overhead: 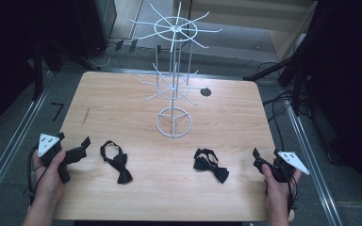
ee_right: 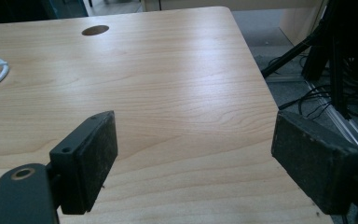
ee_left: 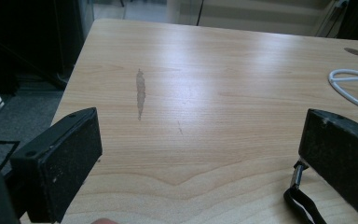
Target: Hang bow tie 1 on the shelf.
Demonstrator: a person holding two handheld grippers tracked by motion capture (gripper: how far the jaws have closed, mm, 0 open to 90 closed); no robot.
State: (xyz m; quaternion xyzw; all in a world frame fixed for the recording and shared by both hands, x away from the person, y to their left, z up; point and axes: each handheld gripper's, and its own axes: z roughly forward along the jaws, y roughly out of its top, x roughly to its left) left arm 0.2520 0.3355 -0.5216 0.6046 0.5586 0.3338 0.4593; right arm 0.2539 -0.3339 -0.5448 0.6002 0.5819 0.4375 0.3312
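Table: light wood, rounded corners, a dark round hole near the far right edge; a faint grey streak on the left part.
Rack: white wire stand, upright at the far middle of the table, ring base, two tiers of spokes, all bare.
Left tie: black bow tie, flat on the near left of the table, its strap looped toward the far side; just right of the left claw, apart from it.
Right tie: black bow tie, flat on the near right of the table, strap bunched at its far end; left of the right claw, apart from it.
Left claw: held in the left hand at the near left edge, low over the table; jaws wide apart, nothing between them. A black strap end lies beside its right jaw in the left gripper view.
Right claw: held in the right hand at the near right edge; jaws wide apart, bare wood between them.
Ties and rack: well apart.
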